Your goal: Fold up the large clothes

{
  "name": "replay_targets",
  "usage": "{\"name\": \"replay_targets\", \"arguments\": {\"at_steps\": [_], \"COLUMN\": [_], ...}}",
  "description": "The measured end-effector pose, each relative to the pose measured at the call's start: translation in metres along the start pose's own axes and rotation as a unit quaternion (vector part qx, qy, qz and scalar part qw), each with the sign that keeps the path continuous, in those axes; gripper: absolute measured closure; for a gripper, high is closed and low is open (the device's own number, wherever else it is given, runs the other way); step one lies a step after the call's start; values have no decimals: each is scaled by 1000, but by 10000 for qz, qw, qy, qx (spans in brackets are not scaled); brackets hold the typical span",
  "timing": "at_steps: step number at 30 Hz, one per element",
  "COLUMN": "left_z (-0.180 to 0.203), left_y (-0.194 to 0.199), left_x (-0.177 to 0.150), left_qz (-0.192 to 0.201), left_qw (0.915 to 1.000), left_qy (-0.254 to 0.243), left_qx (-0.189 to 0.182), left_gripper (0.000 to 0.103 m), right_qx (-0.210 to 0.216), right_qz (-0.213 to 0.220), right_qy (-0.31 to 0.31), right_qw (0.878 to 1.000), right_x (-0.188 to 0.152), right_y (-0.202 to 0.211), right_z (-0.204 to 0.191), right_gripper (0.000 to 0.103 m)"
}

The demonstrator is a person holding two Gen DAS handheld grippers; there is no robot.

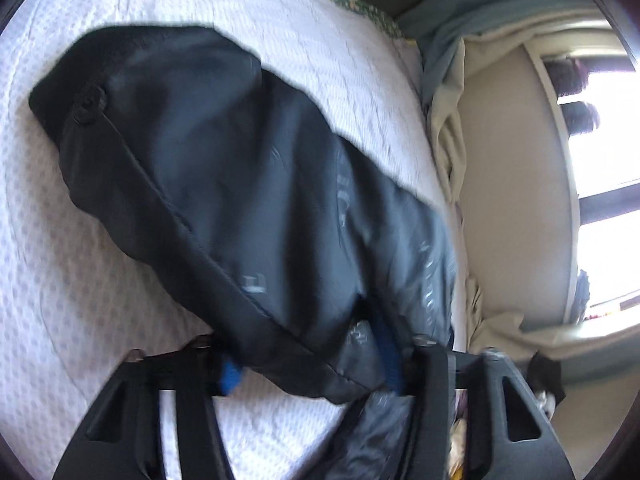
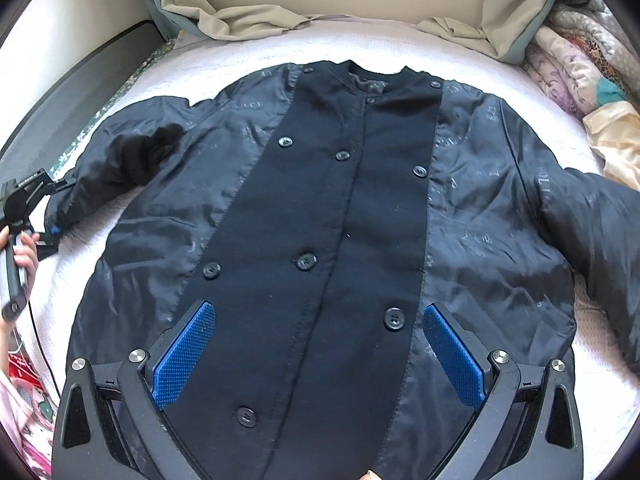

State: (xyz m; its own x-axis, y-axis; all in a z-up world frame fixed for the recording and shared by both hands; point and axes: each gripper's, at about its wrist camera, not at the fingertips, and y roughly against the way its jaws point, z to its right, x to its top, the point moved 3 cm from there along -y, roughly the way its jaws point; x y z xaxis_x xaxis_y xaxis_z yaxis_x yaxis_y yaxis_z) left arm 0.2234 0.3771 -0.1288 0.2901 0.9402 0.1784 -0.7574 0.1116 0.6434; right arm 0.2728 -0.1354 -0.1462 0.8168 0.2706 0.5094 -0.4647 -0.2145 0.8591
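The coat (image 2: 320, 240) is showing matt dark cloth down its middle and glossy, crinkled lining at the sides. The bed (image 2: 592, 320) is wearing dimpled white quilting. The right claw (image 2: 320, 360) pads are looking knurled blue.

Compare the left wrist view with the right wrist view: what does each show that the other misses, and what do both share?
Left wrist only: a window, and the left gripper with its jaws around the sleeve end.
Right wrist only: the whole coat spread flat with its buttons, the open right gripper over its hem, folded bedding, a hand.
Both: the sleeve, the white bed cover, beige cloth.
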Motion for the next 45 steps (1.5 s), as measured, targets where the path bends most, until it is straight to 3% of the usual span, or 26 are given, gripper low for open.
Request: {"name": "replay_targets", "arguments": {"at_steps": [2, 4, 9, 12, 15, 17, 21, 24, 27, 31, 33, 35, 38, 41, 45], "left_z": [3, 10, 46, 83, 127, 156, 207, 223, 222, 205, 191, 178, 168, 166, 158], "left_y": [6, 12, 34, 50, 59, 62, 51, 26, -11, -59, -75, -84, -77, -62, -37], "left_x": [6, 9, 5, -12, -41, -70, -150, -204, -261, -311, -325, -337, -345, -345, -333], "left_qz": [211, 414, 828, 1068, 1230, 1259, 1143, 742, 96, -565, -833, -1110, -1334, -1514, -1913], "left_qw": [9997, 9989, 9916, 9807, 9615, 9440, 8930, 8670, 8412, 8151, 8055, 7991, 7941, 7998, 8138], "left_qy": [-82, -220, -992, -1629, -2432, -3013, -4309, -4885, -5390, -5766, -5861, -5894, -5911, -5797, -5483], "left_qx": [-16, -56, -48, -172, -347, -466, -618, -650, -421, 71, 283, 409, 462, 365, 228], "left_gripper": [75, 81, 86, 87, 87, 87, 87, 87, 87, 86, 78, 52, 34, 24, 23], "right_qx": [-23, -36, -51, -63, -85, -96, -161, -208, -285, -384, -408, -467, -497, -448, -367], "right_qz": [-35, -60, -89, -48, 18, 66, 170, 225, 260, 313, 333, 337, 207, -5, -286], "right_qy": [6, -3, -61, -125, -177, -216, -307, -413, -573, -853, -913, -947, -999, -1028, -1011], "right_qw": [10000, 10000, 9999, 9999, 9998, 9997, 9993, 9987, 9976, 9951, 9944, 9938, 9935, 9937, 9938], "right_x": [-2, -4, -5, -3, 0, 2, 6, 7, 7, 6, 6, 5, 1, -5, -16], "right_y": [-2, -3, -1, 2, 7, 10, 16, 19, 22, 30, 34, 37, 34, 27, 14], "right_z": [3, 6, 11, 13, 14, 15, 18, 24, 35, 54, 62, 71, 82, 87, 87], "right_gripper": [0, 0, 0, 0, 0, 0, 0, 0, 0, 0, 0, 0, 0, 0, 0]}}
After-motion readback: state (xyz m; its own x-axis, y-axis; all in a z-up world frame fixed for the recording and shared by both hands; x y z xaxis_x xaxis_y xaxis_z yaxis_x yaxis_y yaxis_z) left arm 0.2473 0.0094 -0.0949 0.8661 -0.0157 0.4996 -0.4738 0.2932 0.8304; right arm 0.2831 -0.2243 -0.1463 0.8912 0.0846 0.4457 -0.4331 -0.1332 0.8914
